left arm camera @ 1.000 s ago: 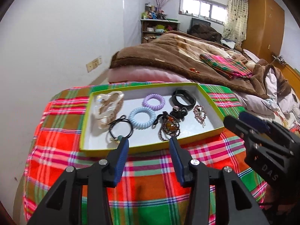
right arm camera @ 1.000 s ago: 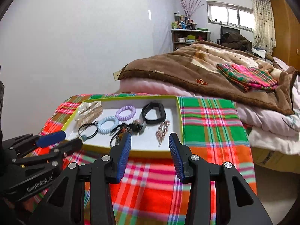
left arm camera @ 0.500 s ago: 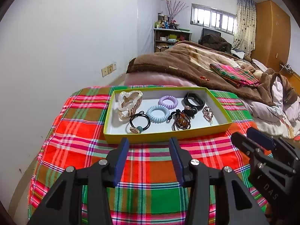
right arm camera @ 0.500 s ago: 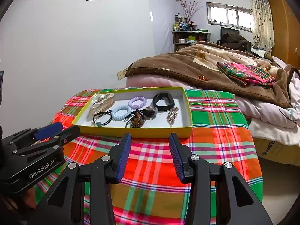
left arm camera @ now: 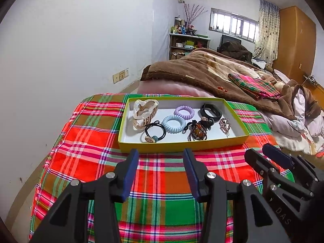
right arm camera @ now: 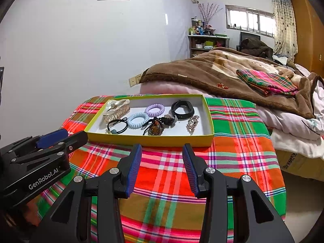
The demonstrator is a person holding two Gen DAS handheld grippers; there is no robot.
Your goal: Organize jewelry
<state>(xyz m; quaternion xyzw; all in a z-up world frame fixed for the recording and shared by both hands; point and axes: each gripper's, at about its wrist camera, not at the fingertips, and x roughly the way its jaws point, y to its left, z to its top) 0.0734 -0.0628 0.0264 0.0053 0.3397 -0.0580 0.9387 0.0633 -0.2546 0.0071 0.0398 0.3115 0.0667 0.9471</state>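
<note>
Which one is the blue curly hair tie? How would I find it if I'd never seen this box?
Look for the shallow yellow-green box on the plaid cloth. Near its middle lies the pale blue spiral hair tie, between the thin black elastic and the dark beaded piece. The only other coiled ring is the purple one behind it, and that is smaller.

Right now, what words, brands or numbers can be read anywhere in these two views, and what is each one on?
"GenRobot.AI": white lettering on the side of the left gripper body, right wrist view.
"DAS": faint raised letters on the right gripper body, left wrist view; possibly part of a longer word.
Dark print on the cardboard box beside the bed: too distorted to read.
Bottles on the far shelf: labels too small to read.
</note>
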